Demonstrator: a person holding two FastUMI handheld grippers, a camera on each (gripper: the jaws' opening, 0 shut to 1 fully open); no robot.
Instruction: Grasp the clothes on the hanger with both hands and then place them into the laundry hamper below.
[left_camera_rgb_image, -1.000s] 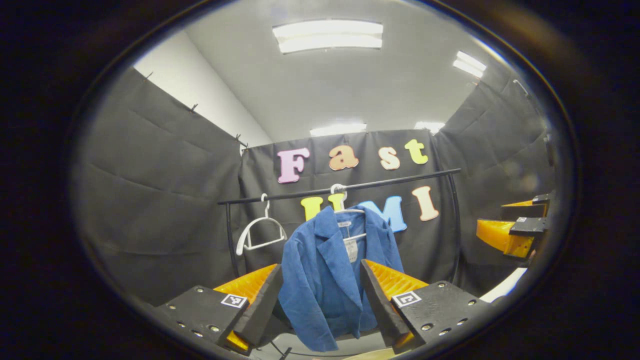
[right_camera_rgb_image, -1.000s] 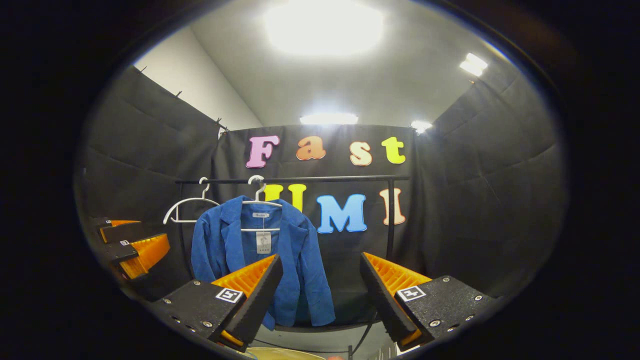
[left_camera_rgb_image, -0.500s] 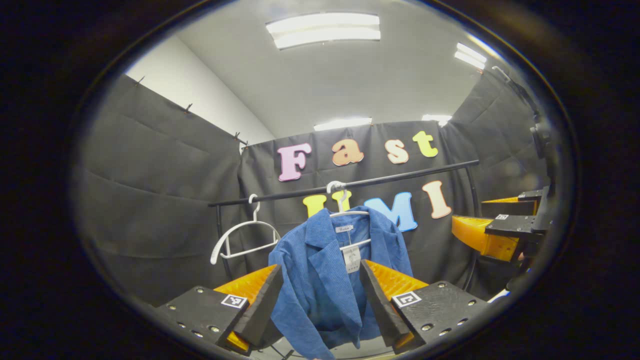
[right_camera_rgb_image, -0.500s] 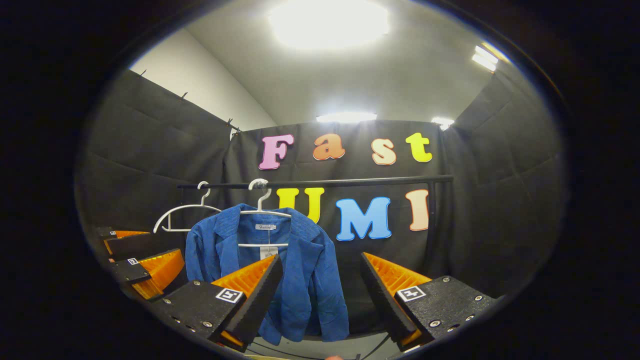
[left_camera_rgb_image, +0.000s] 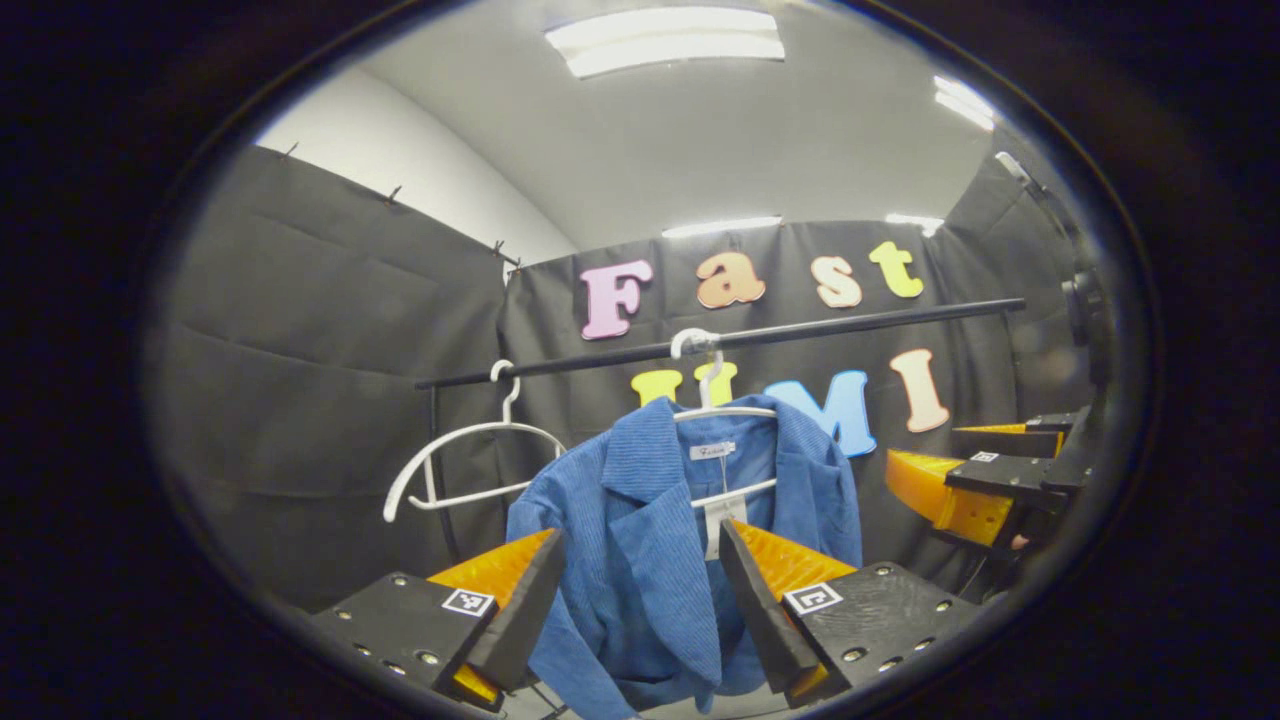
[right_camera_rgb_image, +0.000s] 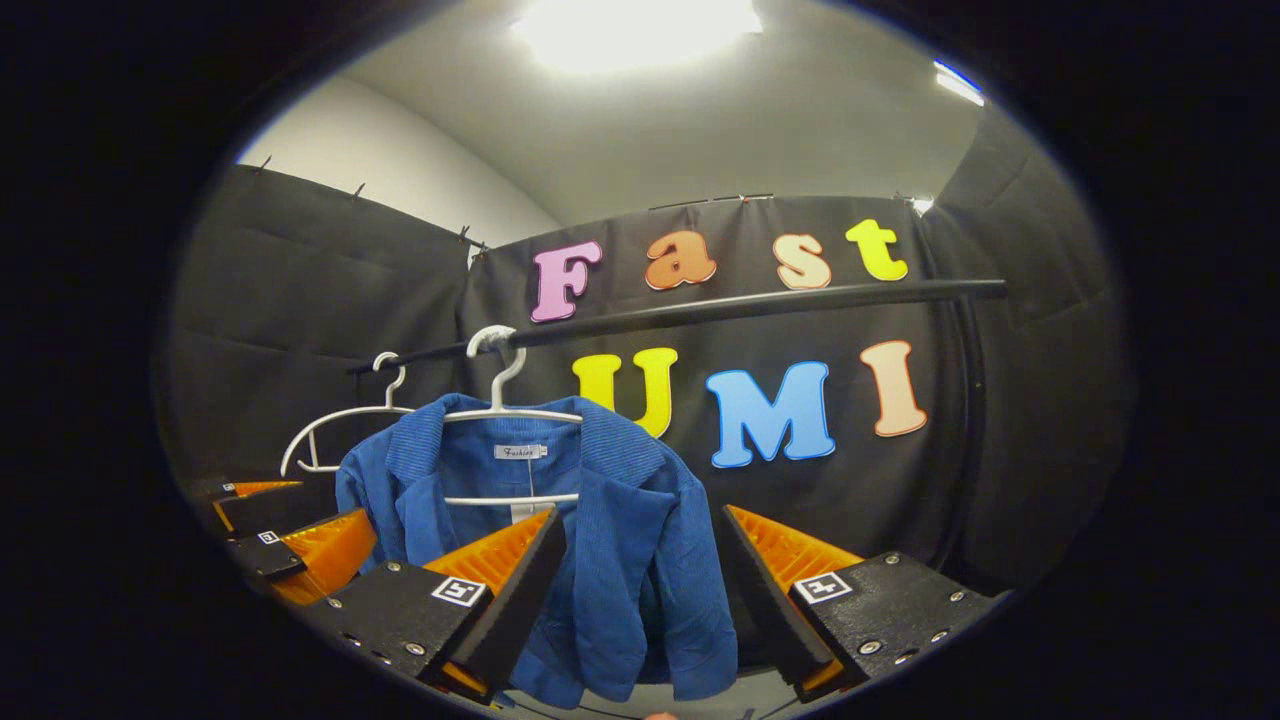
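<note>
We find the left gripper (left_camera_rgb_image: 640, 590) released, its fingers spread wide and gripping nothing, the blue jacket (left_camera_rgb_image: 660, 560) showing between them but apart. The right gripper (right_camera_rgb_image: 640, 590) is likewise spread and empty, its gap set toward the jacket's (right_camera_rgb_image: 600, 560) right side. The jacket hangs on a white hanger (right_camera_rgb_image: 505, 405) near the left end of the black rail (right_camera_rgb_image: 740, 305). An empty white hanger (left_camera_rgb_image: 470, 455) hangs just beside it, closer to that end.
</note>
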